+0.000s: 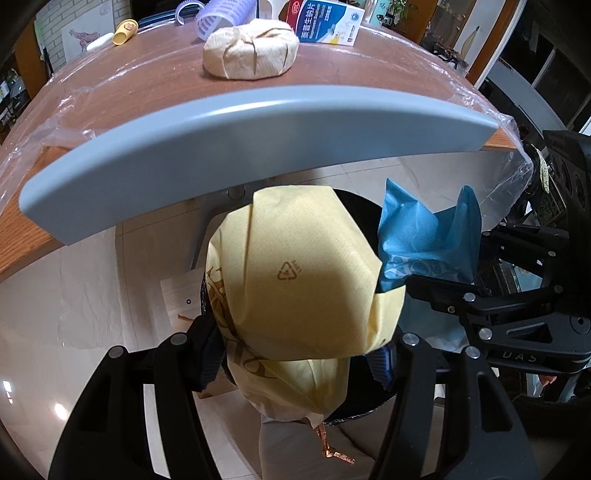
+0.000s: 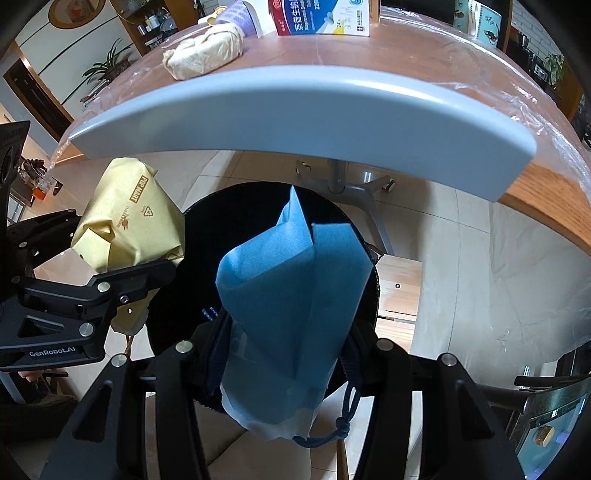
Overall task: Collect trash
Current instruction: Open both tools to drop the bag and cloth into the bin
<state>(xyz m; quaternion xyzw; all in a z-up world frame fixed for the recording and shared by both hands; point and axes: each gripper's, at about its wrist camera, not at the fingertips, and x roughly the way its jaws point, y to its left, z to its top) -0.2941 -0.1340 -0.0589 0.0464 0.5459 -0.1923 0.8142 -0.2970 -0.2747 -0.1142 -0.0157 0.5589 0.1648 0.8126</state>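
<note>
My left gripper (image 1: 295, 363) is shut on a yellow paper bag (image 1: 295, 280), held over a black round trash bin (image 1: 362, 210) on the floor below the table edge. My right gripper (image 2: 284, 354) is shut on a blue paper bag (image 2: 291, 280), held over the same bin (image 2: 236, 221). The two bags hang side by side: the blue bag (image 1: 424, 240) shows right of the yellow one in the left wrist view, and the yellow bag (image 2: 129, 218) shows at the left in the right wrist view. A beige wrapped bundle (image 1: 251, 48) lies on the table.
A wooden table (image 1: 147, 92) covered with clear plastic has a grey curved chair back (image 1: 240, 129) against its near edge. A medicine box (image 1: 328, 22), a purple hair roller (image 1: 221, 14) and a yellow cap (image 1: 125, 31) stand at the far side. The floor is pale tile (image 2: 461, 277).
</note>
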